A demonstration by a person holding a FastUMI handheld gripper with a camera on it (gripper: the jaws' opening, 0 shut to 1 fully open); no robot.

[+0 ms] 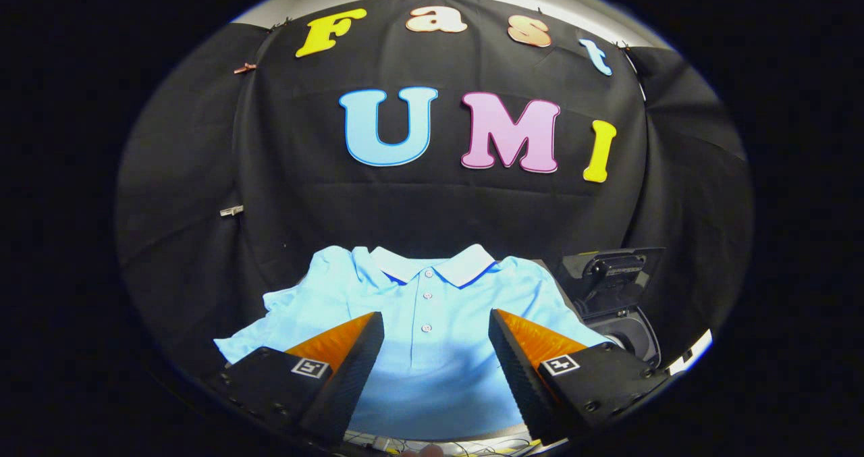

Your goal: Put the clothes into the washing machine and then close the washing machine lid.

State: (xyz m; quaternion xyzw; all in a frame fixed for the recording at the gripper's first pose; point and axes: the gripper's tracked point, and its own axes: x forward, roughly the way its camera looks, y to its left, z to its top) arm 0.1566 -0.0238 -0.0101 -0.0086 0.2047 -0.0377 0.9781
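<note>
Black cloth (202, 173) hangs as the booth's back and side walls and closes the scene in behind everything. Against it, a pale blue polo shirt (432, 356) lies spread flat, front up, collar (435, 264) toward the back wall, its white-edged collar and buttoned placket facing the gripper. One short sleeve (270, 329) spreads out to the left with open dark surface beyond it; the shirt's right side runs up close to the washing machine (624, 322), a small dark unit just beside it. The machine's lid (611, 271) stands raised at the back, and the round opening (634, 335) below it is partly hidden by the right finger, so its inside cannot be made out. The gripper (436, 325) hovers over the shirt's lower front with its fingers (351, 356) spread wide apart, holding nothing; shirt fabric shows in the gap between them. Whether the tips touch the cloth is unclear. The shirt's hem is cut off below the fingers.
</note>
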